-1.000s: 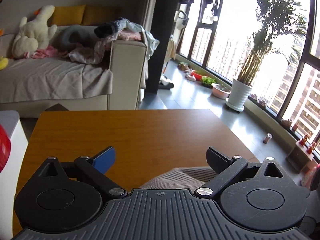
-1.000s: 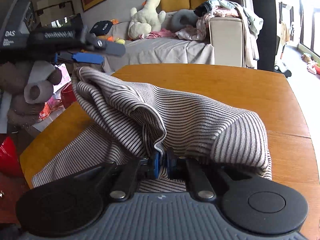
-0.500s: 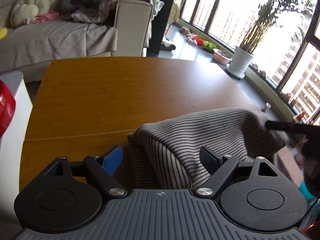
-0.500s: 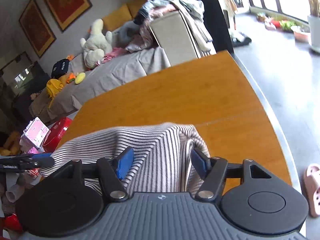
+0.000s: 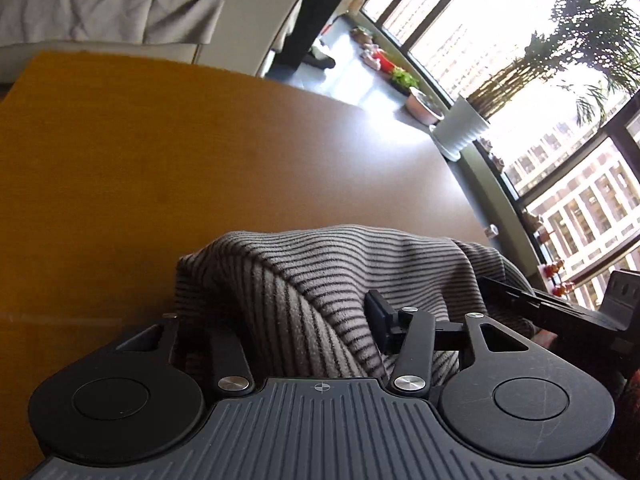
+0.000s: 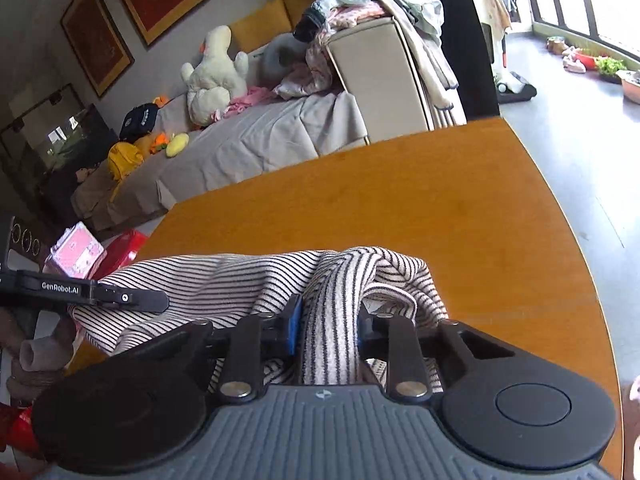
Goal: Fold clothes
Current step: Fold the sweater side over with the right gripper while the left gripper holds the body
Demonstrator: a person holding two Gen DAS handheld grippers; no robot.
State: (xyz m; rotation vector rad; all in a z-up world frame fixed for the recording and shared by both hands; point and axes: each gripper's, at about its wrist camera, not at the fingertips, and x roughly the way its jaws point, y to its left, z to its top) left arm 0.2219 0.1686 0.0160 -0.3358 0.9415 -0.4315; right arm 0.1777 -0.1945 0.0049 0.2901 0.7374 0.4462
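Note:
A grey striped garment (image 5: 340,264) lies bunched on the near part of the wooden table (image 5: 160,160). My left gripper (image 5: 304,320) straddles a thick fold of it. Its right finger (image 5: 378,318) presses the cloth, and cloth covers its left finger. In the right wrist view the same garment (image 6: 240,280) runs as a band between the fingers of my right gripper (image 6: 328,328), which is shut on it. The left gripper (image 6: 100,296) shows at the left of that view, over the garment's far end. The right gripper (image 5: 560,312) shows at the right of the left wrist view.
The wooden table (image 6: 400,200) stretches bare beyond the garment to its rounded far edge. Behind it stands a grey sofa (image 6: 260,140) with a plush toy and piled clothes. A potted plant (image 5: 460,132) stands by the window. Red and pink boxes (image 6: 100,248) sit left of the table.
Both grippers dropped onto the garment and their jaws narrowed. The right one, open half a second ago, has closed on a band of cloth. The left one's fingers drew in around a fold.

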